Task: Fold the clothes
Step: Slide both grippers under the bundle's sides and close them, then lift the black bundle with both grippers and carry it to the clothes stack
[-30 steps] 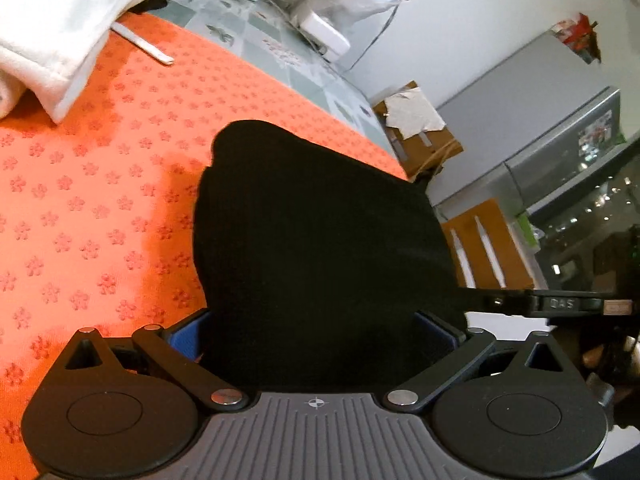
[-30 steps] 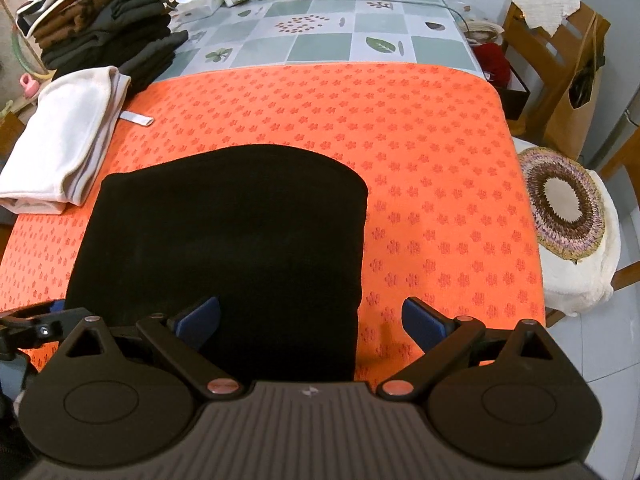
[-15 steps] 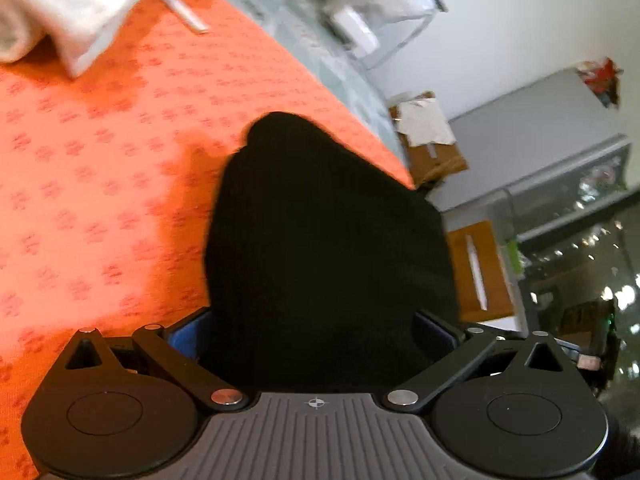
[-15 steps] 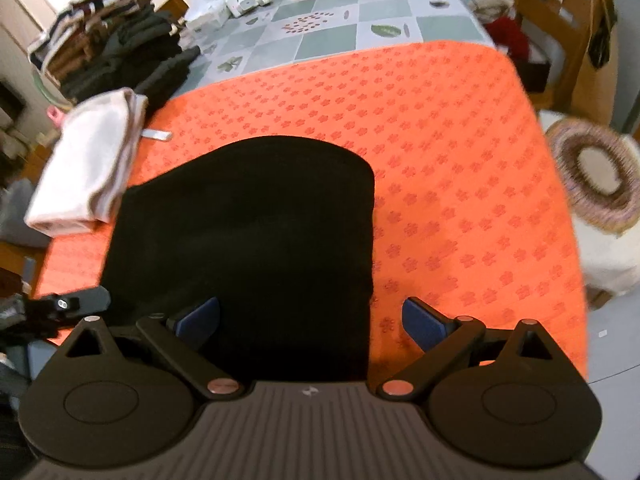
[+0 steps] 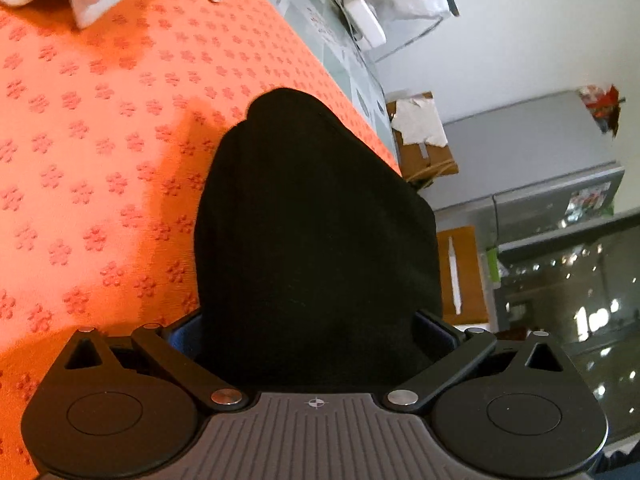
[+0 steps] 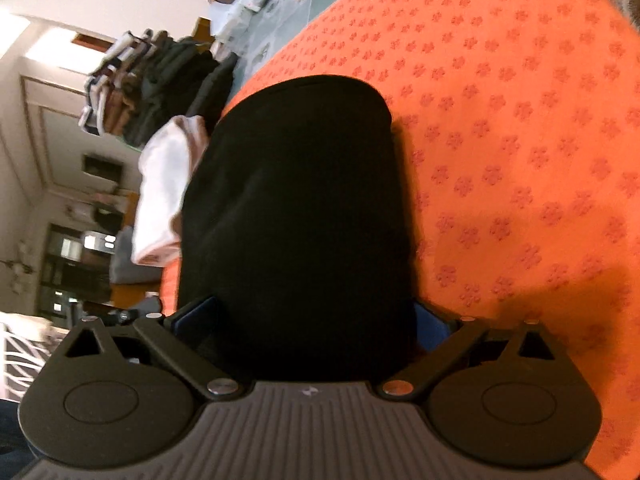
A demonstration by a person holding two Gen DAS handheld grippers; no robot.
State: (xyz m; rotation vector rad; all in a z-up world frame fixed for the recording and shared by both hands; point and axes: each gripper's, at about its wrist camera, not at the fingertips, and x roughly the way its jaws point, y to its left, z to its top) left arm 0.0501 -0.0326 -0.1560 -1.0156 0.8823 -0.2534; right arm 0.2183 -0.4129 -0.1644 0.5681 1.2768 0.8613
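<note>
while lifted, black garment (image 5: 316,232) (both tongs)

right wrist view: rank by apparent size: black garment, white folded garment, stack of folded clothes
1. black garment, by far the largest, though nearest the camera.
2. white folded garment and stack of folded clothes look similar; the stack lies farther off, so no ranking between them.

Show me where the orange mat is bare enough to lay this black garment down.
Bare orange mat lies right of the black garment, toward the table edge. The left side is crowded: white folded cloth, then the stacked clothes.
</note>
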